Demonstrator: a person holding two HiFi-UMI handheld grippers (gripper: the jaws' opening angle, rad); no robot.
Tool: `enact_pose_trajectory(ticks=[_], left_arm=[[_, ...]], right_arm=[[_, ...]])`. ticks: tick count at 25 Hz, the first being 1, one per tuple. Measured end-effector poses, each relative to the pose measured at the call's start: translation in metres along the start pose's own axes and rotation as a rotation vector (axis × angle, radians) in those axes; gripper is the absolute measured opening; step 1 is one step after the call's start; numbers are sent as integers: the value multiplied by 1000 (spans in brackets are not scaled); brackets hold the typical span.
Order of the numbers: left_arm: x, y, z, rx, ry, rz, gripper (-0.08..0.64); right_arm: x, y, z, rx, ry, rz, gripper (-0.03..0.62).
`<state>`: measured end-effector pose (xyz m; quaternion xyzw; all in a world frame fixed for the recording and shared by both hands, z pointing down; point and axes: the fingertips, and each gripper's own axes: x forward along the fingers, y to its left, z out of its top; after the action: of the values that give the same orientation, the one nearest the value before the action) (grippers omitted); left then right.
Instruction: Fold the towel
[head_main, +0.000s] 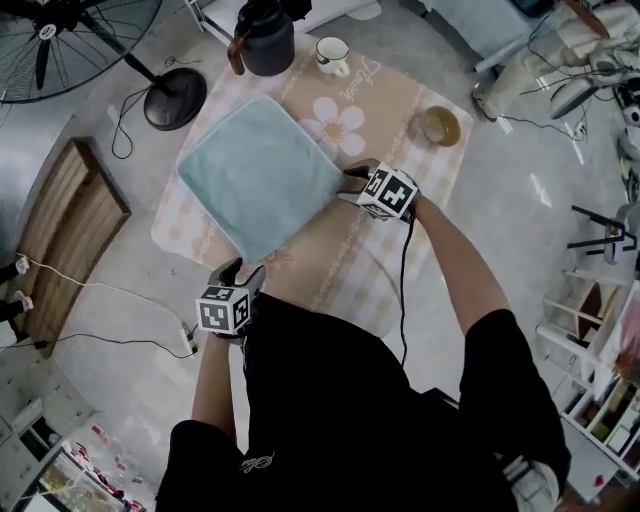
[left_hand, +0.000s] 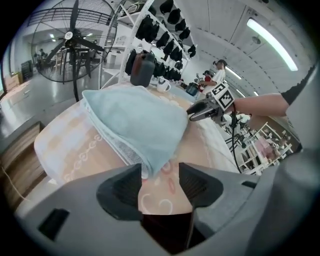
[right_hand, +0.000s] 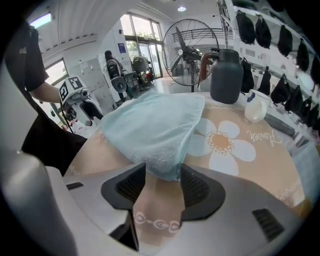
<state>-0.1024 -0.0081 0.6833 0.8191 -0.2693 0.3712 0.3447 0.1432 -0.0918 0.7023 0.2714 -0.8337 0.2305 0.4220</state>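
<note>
Left gripper: jaws apart, nothing clamped. Towel corner pokes just into jaw mouth; rest spreads ahead, toward other gripper. Towel lies as layered square on flowered mat. Right gripper: jaws apart too, neighbouring corner between tips, unpinched.

Step, by guess: taking hold of two near corners for fold.

Next: close on all layers, lift both together, carry to far edge.

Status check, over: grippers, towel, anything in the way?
Left gripper open at one corner of the towel. Right gripper open, another corner between its jaws. Towel flat on the mat. Jug, cup, bowl stand clear.
</note>
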Motion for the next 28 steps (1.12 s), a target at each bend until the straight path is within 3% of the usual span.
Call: enact_pose_trajectory(ticks=[5, 8, 9, 13, 16, 19, 23, 26, 28], left_arm=[[11, -9, -5, 49, 37, -6, 216], [13, -10, -10, 81, 64, -17, 205], [13, -10, -13, 93, 74, -23, 198], [10, -7, -20, 110, 101, -38, 172], [5, -3, -22, 97, 95, -40, 139], [2, -3, -25, 107, 93, -40, 45], [1, 1, -24, 108, 89, -27, 38], [0, 3, -21, 102, 84, -29, 40], [0, 3, -20, 107, 89, -38, 93]], right_arm=[[6, -5, -3, 23, -1, -61, 184], [-2, -5, -10, 24, 4, -82, 17], [-5, -3, -13, 20, 8, -79, 8], [-15, -4, -19, 22, -26, -98, 9], [-20, -12, -9, 61, -79, -108, 117], [-8, -5, -8, -27, -16, -83, 172], [10, -4, -11, -114, 64, -77, 196], [14, -10, -8, -83, 46, -110, 196], [15, -9, -6, -55, 29, -115, 190]])
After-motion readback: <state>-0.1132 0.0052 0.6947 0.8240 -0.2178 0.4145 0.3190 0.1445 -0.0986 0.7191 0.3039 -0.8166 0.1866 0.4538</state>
